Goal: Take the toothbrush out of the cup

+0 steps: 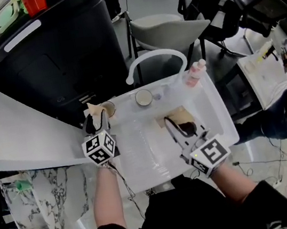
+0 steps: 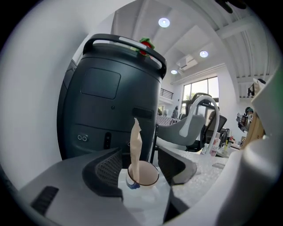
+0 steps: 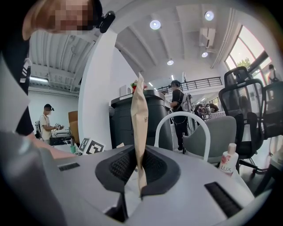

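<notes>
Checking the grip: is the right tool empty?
No, the right tool has its jaws shut on a tan paper packet standing upright between them.

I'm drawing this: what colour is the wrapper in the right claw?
The wrapper is light brown, clearest in the right gripper view.

White table [image 1: 139, 157] with a raised rim all round; its top looks speckled in the left gripper view. Far left corner: cup [image 1: 109, 109], upright, tan inside, white outside with a blue mark near the base. Middle of far edge: round pale container [image 1: 143, 97], cup or lid, can't tell which, apart from the cup. Far right corner: pink-and-white bottle [image 1: 195, 73], upright, labelled LUX. White arched faucet [image 1: 154, 55] stands at the far edge, between container and bottle.
</notes>
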